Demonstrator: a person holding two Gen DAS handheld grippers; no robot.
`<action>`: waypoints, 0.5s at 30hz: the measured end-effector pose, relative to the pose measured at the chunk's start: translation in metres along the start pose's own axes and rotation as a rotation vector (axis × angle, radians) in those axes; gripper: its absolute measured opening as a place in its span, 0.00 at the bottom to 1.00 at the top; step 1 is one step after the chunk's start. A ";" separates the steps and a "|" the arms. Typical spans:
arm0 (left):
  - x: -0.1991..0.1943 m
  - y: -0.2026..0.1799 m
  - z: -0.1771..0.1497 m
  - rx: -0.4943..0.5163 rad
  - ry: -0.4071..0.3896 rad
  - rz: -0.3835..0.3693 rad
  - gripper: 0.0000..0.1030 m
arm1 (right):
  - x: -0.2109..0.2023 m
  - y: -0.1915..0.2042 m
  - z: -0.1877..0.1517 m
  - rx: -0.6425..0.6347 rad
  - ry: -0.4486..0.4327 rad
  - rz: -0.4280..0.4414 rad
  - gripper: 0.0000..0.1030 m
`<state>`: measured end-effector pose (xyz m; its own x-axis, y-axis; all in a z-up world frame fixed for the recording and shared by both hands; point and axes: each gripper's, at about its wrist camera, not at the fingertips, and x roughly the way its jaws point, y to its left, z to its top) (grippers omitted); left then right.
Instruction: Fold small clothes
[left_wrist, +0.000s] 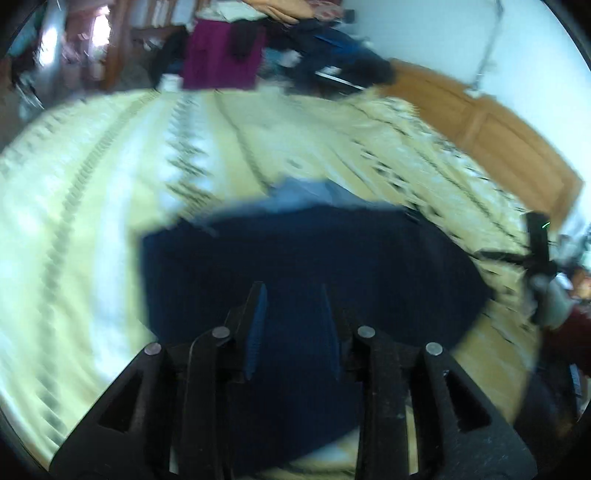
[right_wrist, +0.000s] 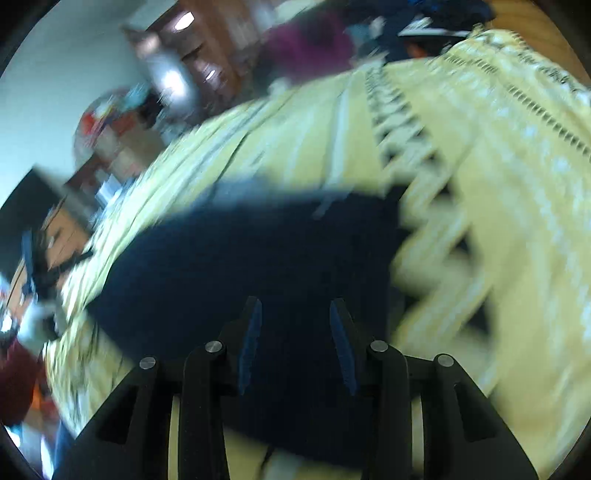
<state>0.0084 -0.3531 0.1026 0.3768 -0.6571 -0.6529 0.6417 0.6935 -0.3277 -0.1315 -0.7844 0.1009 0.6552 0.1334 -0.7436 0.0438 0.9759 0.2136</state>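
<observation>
A dark navy garment (left_wrist: 314, 266) lies spread on a cream patterned bedspread (left_wrist: 92, 184). A paler blue piece of cloth (left_wrist: 303, 192) shows at its far edge. My left gripper (left_wrist: 293, 291) hovers over the navy cloth with its blue pads apart and nothing pinched between them. In the right wrist view the same navy garment (right_wrist: 258, 258) fills the middle of the bedspread (right_wrist: 498, 184). My right gripper (right_wrist: 295, 306) stands over it, fingers apart and empty. Both views are heavily blurred.
A wooden headboard (left_wrist: 498, 129) runs along the bed's far right. Piled clothes, one magenta (left_wrist: 218, 62), lie beyond the bed. A black device (left_wrist: 539, 243) in a pale gloved hand (left_wrist: 550, 299) shows at the right edge. Wooden furniture (right_wrist: 207, 55) stands behind.
</observation>
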 end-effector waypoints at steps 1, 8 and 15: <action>0.008 -0.002 -0.016 -0.020 0.029 -0.001 0.30 | 0.004 0.010 -0.017 -0.017 0.032 -0.001 0.42; -0.022 0.098 -0.085 -0.421 0.047 0.108 0.00 | 0.002 -0.021 -0.072 0.152 0.068 0.039 0.40; -0.094 0.115 -0.123 -0.504 0.009 0.234 0.16 | -0.029 -0.005 -0.087 0.105 0.144 -0.109 0.60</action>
<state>-0.0353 -0.1753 0.0418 0.4637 -0.4671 -0.7529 0.1418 0.8779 -0.4573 -0.2163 -0.7785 0.0664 0.5280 0.0584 -0.8472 0.1917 0.9637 0.1858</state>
